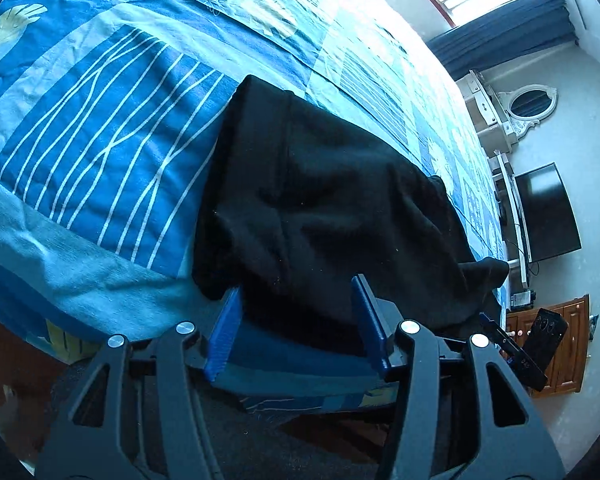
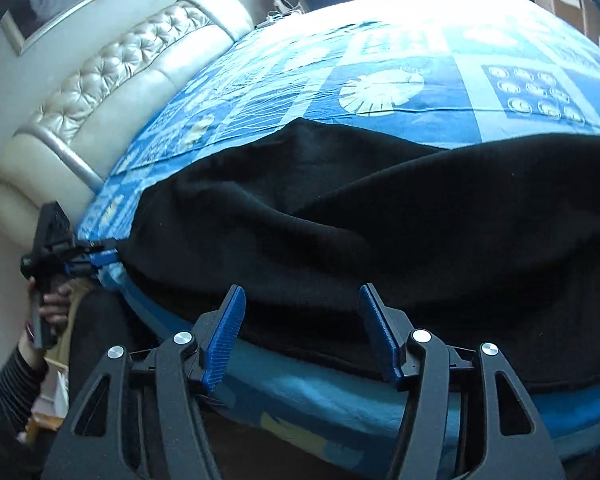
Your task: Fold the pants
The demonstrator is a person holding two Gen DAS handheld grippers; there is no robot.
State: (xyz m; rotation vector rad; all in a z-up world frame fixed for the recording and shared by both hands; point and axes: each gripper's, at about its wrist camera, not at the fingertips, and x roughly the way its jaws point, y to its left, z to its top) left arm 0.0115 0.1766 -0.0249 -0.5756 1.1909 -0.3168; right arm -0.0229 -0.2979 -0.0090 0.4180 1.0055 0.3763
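The black pants [image 1: 332, 208] lie folded over on the blue bedspread [image 1: 100, 128], their near edge at the bed's front edge. Both the left gripper [image 1: 298, 320] and the right gripper [image 2: 302, 332] hover at that edge with fingers spread and nothing pinched. To fold well, I would take the near edge at two well-separated spots, lift evenly and lay it over square, smoothing the bulge in the middle.

- Black pants [image 1: 332, 208]: soft, matt, fleecy cloth, lightly linted.
- Blue patterned bedsheet [image 1: 100, 128]: thin, matt, creased cotton-like cloth.
- Headboard [image 2: 112, 80]: glossy, tufted, pearly leather-like upholstery.
- Gripper pads [image 2: 224, 340]: ribbed blue plastic; matt black frames, shiny metal rivets.
- Cabinet [image 1: 568, 344]: varnished wood.
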